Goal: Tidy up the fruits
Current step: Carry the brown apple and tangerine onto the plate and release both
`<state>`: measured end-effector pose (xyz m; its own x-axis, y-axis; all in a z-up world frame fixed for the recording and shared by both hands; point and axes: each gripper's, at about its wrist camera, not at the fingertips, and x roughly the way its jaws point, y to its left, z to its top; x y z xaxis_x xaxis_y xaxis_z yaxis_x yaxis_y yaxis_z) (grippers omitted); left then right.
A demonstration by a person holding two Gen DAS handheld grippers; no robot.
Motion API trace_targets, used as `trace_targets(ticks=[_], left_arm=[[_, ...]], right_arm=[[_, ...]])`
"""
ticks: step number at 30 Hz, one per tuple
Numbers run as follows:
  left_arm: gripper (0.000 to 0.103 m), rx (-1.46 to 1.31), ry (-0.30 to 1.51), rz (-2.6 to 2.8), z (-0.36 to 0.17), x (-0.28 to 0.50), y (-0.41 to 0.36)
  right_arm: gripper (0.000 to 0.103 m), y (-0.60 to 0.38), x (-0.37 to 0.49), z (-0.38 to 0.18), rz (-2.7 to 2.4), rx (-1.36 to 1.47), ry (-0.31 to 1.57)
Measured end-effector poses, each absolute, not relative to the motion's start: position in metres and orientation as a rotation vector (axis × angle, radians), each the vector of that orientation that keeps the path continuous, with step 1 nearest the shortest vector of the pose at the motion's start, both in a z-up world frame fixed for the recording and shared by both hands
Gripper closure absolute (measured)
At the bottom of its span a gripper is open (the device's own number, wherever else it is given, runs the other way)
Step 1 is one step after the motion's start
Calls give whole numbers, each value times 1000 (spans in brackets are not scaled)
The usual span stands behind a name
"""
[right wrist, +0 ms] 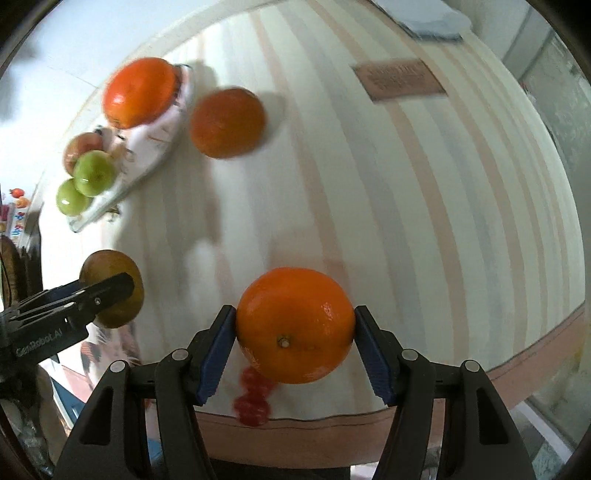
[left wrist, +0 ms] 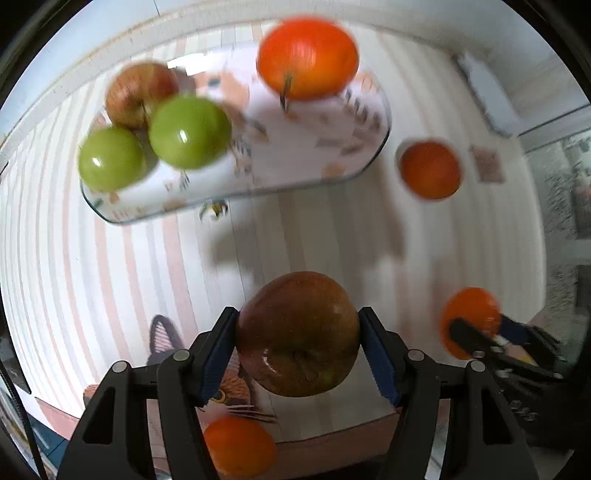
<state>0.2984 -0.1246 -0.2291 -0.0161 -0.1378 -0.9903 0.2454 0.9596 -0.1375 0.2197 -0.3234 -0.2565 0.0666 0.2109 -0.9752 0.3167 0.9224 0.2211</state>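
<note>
My left gripper (left wrist: 298, 332) is shut on a dark red apple (left wrist: 297, 334) and holds it above the striped tablecloth. My right gripper (right wrist: 294, 326) is shut on an orange (right wrist: 294, 325); it also shows in the left wrist view (left wrist: 470, 321). A glass tray (left wrist: 332, 173) at the back holds two green apples (left wrist: 189, 131), a red apple (left wrist: 140, 92) and an orange fruit (left wrist: 307, 59). Another orange (left wrist: 430, 170) lies on the cloth right of the tray. The tray (right wrist: 147, 162) and loose orange (right wrist: 227, 123) also show in the right wrist view.
An orange fruit (left wrist: 238, 445) lies near the table's front edge below my left gripper. A brown patch (right wrist: 397, 79) and a folded cloth (right wrist: 424, 22) lie at the far right. A red print (right wrist: 253, 395) marks the cloth by the front edge.
</note>
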Motion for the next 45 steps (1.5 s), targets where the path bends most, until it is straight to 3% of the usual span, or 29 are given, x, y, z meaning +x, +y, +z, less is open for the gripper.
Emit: trace_targets(ticks=[7, 10, 21, 34, 36, 38, 39, 41, 45], left_arm=[[39, 37, 1446, -321, -147, 349, -107], [39, 49, 1437, -296, -135, 387, -102], [39, 70, 1575, -223, -191, 475, -102], [39, 61, 1649, -205, -225, 495, -106], [39, 73, 1653, -206, -227, 493, -109], [38, 65, 1657, -208, -227, 492, -110], [36, 60, 1652, -211, -226, 491, -110], [27, 44, 1643, -217, -222, 490, -108], [18, 16, 1608, -207, -208, 482, -98]], right_arm=[[37, -291, 278, -221, 13, 435, 1422], [37, -273, 317, -216, 41, 413, 1406], [37, -237, 403, -240, 62, 338, 1541], [36, -238, 411, -258, 29, 322, 1612], [33, -236, 412, -258, 34, 335, 1609], [20, -239, 410, -254, 38, 356, 1600], [18, -230, 415, -256, 41, 363, 1595], [11, -231, 415, -251, 51, 367, 1587], [10, -234, 411, -242, 45, 349, 1569]])
